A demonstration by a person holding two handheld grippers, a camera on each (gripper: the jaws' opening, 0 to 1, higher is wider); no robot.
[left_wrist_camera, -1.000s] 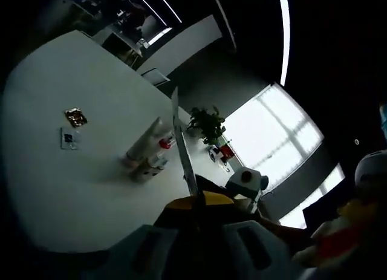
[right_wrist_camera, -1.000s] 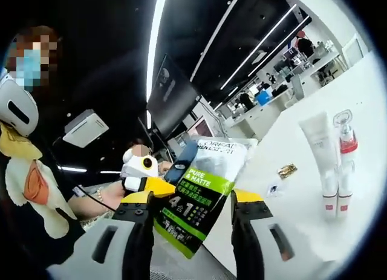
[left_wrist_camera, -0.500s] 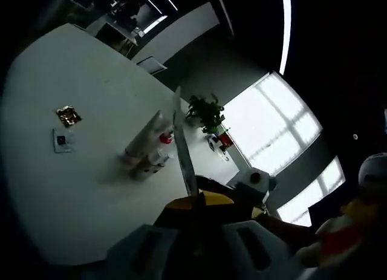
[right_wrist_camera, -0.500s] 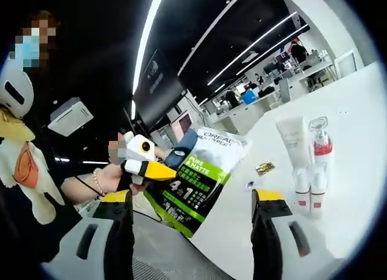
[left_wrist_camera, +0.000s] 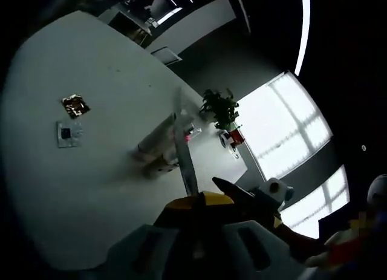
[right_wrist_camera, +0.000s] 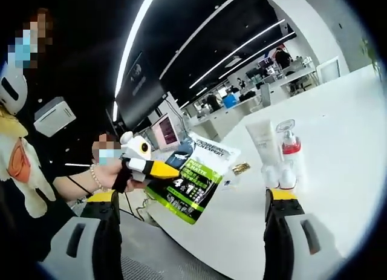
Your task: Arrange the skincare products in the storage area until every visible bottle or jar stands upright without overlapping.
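The left gripper [right_wrist_camera: 158, 169] is seen in the right gripper view pinching the green-and-white sachet [right_wrist_camera: 190, 187] by its edge, held off the near edge of the desk [right_wrist_camera: 338, 147]. In the left gripper view the sachet [left_wrist_camera: 184, 153] is seen edge-on, clamped between the pressed-together jaws. The right gripper [right_wrist_camera: 192, 204] is spread wide, with nothing between its jaws. Further in on the desk, a white tube [right_wrist_camera: 264, 142] and a red-collared pump bottle [right_wrist_camera: 290, 148] are stood side by side, with two small pieces [left_wrist_camera: 71, 118] laid apart from them.
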